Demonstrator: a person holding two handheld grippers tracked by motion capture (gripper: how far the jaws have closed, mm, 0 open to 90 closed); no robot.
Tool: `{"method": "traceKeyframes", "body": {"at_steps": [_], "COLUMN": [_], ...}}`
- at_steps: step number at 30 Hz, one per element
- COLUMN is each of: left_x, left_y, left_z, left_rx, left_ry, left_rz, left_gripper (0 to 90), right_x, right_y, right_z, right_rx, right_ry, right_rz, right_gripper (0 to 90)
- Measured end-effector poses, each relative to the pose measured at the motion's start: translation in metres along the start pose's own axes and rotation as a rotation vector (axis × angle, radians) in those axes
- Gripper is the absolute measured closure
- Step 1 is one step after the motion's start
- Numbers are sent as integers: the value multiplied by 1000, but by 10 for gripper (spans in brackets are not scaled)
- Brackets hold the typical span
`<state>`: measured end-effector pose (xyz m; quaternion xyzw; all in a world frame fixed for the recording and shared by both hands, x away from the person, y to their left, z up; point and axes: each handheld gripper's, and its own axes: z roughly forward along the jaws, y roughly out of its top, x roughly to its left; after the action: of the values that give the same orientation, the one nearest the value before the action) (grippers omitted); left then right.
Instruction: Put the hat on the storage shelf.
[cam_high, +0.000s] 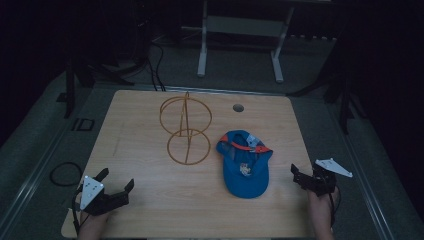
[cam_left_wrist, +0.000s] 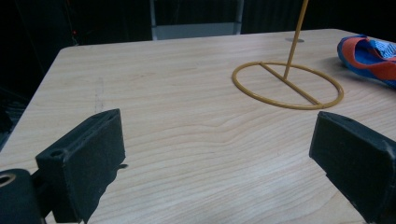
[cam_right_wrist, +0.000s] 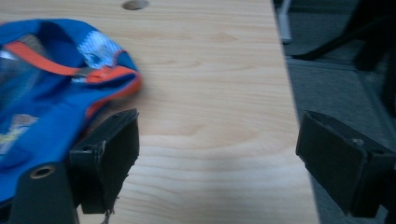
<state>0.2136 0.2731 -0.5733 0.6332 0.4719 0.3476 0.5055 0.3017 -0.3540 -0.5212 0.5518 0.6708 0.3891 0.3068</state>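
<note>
A yellow wire stand (cam_high: 187, 120), two rings on a thin pole, stands mid-table; the left gripper view shows its pole (cam_left_wrist: 294, 44) rising from the flat base ring. A blue cap (cam_high: 245, 165) with orange trim lies upside down to the stand's right. My left gripper (cam_high: 116, 178) hovers open over the table's near-left corner, jaws wide (cam_left_wrist: 217, 140) with bare wood between them. My right gripper (cam_high: 305, 170) is open at the table's right edge, just right of the cap (cam_right_wrist: 46, 93); its jaws (cam_right_wrist: 219, 140) hold nothing, and the left one is close to the cap's brim.
The wooden table (cam_high: 150, 200) has a round cable hole (cam_high: 238, 107) near its far edge. Its right edge (cam_right_wrist: 292, 116) drops to dark floor under my right jaw. A white frame (cam_high: 202, 50) stands beyond the table. A cable loop (cam_high: 65, 174) lies on the floor at left.
</note>
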Motion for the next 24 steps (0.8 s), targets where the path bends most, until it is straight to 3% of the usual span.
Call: {"method": "traceKeyframes", "body": {"at_steps": [3,10,12,16,24], "left_x": [1,0,-1,-3,-6], "left_y": [1,1,2,4,6], "left_z": [0,3,3,4,2], "left_rx": [1,62,81,132,136], "left_ry": [-14,-37,-33,-65,-42], "left_rz": [-41,-62,-60,-62,-24], "left_gripper": [41,44,44,44,44], "right_x": [5,17,19,25,33], "right_y": [8,26,30,39,56], "right_z": [1,5,8,15,34], "right_rx": [16,7,8,13,7], "right_ry": [58,125,149,187,236], "right_rz": [-8,-60,-71,-89,-77], "right_gripper": [134,130,131,130,131]}}
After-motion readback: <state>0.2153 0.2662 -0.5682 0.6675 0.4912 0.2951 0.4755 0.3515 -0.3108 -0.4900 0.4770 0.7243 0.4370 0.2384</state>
